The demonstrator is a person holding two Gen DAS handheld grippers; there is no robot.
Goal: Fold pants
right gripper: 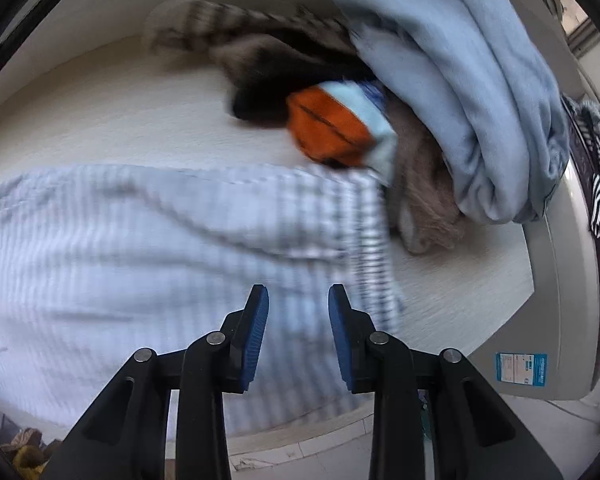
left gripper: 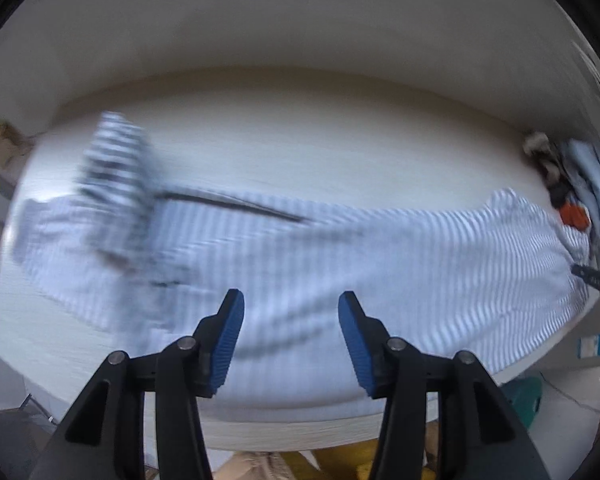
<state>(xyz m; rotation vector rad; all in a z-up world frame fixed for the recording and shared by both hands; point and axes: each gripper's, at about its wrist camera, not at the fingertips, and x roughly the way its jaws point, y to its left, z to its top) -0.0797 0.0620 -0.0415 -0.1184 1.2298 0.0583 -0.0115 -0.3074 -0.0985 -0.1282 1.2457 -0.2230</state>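
Blue-and-white striped pants point(left gripper: 340, 264) lie spread across the white table point(left gripper: 300, 140), with one end folded up at the left point(left gripper: 116, 160). My left gripper point(left gripper: 291, 300) is open above the pants near the table's front edge, holding nothing. In the right wrist view the same pants point(right gripper: 160, 240) fill the left and middle. My right gripper point(right gripper: 298, 294) is open just above the pants near their right end point(right gripper: 372, 240), holding nothing. Both views are blurred by motion.
A pile of clothes stands at the table's right end: a light blue garment point(right gripper: 460, 80), an orange piece point(right gripper: 328, 128), a beige knit point(right gripper: 424, 200) and a dark striped one point(right gripper: 260, 40). A grey appliance point(right gripper: 556, 320) stands to the right. The right gripper's tip point(left gripper: 592, 276) shows in the left wrist view.
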